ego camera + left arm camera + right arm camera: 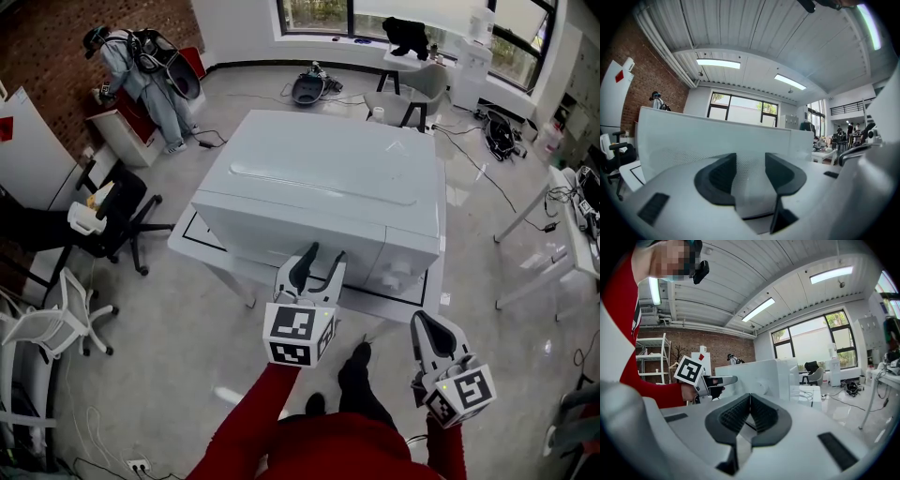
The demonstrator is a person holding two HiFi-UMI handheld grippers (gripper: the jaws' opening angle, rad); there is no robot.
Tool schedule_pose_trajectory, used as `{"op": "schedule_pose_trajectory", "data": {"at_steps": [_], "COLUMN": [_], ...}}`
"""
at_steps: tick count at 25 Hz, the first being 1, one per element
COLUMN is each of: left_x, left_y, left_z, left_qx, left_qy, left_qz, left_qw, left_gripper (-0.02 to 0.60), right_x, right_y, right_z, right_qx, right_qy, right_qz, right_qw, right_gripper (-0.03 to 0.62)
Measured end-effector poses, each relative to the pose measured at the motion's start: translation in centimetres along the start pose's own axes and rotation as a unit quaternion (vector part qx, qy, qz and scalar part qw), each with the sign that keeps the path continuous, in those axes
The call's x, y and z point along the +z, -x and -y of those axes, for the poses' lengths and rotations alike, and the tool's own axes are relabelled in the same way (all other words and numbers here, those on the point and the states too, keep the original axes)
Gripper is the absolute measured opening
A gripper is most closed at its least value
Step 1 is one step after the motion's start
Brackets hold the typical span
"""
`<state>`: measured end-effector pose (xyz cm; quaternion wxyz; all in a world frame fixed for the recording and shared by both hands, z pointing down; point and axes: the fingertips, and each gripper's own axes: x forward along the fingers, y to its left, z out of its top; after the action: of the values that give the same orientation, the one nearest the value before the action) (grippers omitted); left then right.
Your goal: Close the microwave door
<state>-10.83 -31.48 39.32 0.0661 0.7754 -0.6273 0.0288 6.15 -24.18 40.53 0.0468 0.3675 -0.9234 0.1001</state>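
A white microwave (319,173) stands on a white table (192,246), its front towards me. The door (281,234) looks flush with the front. My left gripper (320,257) is open right at that door. In the left gripper view the door's pale dotted panel (684,140) fills the space ahead of the left gripper (750,165), and nothing lies between its pads. My right gripper (424,324) hangs lower right, off the table, shut and empty. In the right gripper view, beyond the right gripper (750,400), the microwave (754,376) is seen from the side with the left gripper (718,379) at its front.
Black office chair (112,220) and white chair (52,323) stand at the left. A white desk (572,216) is on the right, cables and bags (502,136) lie on the floor behind. A figure in grey overalls (141,75) is at the back left.
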Motion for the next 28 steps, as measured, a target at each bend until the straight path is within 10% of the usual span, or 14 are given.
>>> {"op": "schedule_pose_trajectory", "data": {"at_steps": [12,28], "left_x": [2.5,-0.2], "left_y": [6.6,13.3], "left_z": [0.2,3.2], "left_qx": [-0.065,-0.119], "left_qy": [-0.019,-0.073], "left_qz": [0.068,0.055], "left_qw": [0.9954,0.9887], "left_gripper": [0.023,0.011], "right_x": [0.8,-0.2], "right_y": [0.0,0.7], "right_z": [-1.5,-5.4], "right_qx": [0.023,0.052], "right_qy": [0.011,0.000], "right_qz": [0.019,0.025], "right_qw": [0.999,0.998], "right_gripper": [0.014,0.014]}}
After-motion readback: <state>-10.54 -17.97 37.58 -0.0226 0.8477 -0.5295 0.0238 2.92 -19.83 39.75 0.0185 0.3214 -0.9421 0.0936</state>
